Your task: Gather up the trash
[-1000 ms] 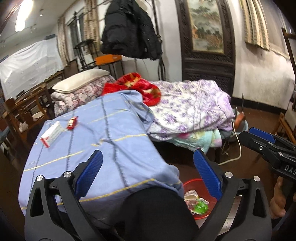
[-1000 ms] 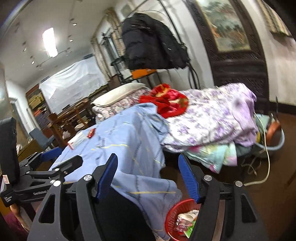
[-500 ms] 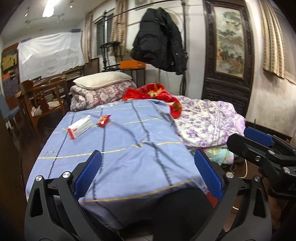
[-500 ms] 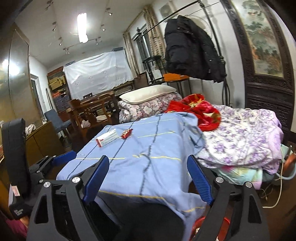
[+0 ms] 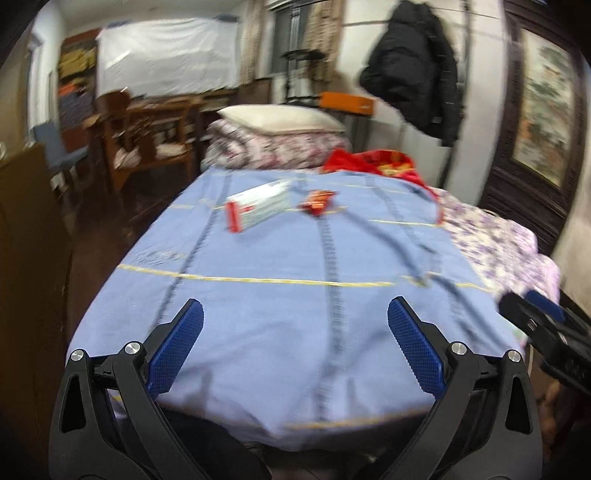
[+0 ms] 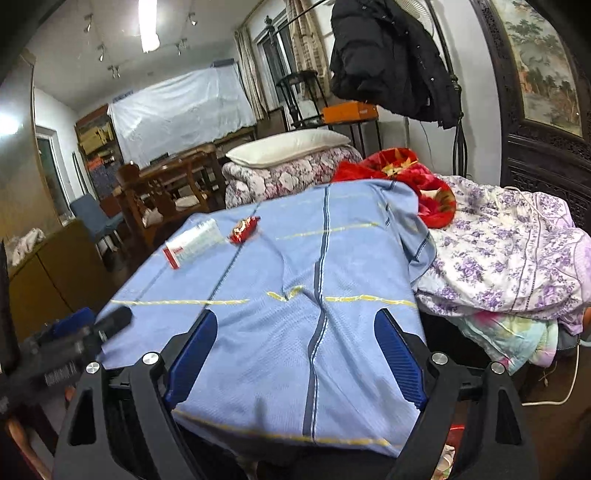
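Lying apart on blue sheet [image 5: 295,295]: box [image 5: 258,205]; wrapper [image 5: 317,201].

On the bed sheet [image 6: 332,288], a box [image 6: 194,243] lies at eleven o'clock with a wrapper [image 6: 244,228] just right of it. Pillow [image 6: 288,146] behind at twelve; rumpled quilt [image 6: 517,251] at three.

I am looking into a lived-in bedroom of a home. A bed under a blue sheet [image 6: 314,280] fills the middle, with a white pillow [image 6: 288,146] on a folded floral quilt [image 6: 288,177] at its head and a purple-flowered duvet [image 6: 509,258] heaped alongside. A black coat [image 6: 388,55] hangs on a stand, wooden chairs [image 6: 166,192] crowd the left, and curtains [image 6: 306,33] frame the window.
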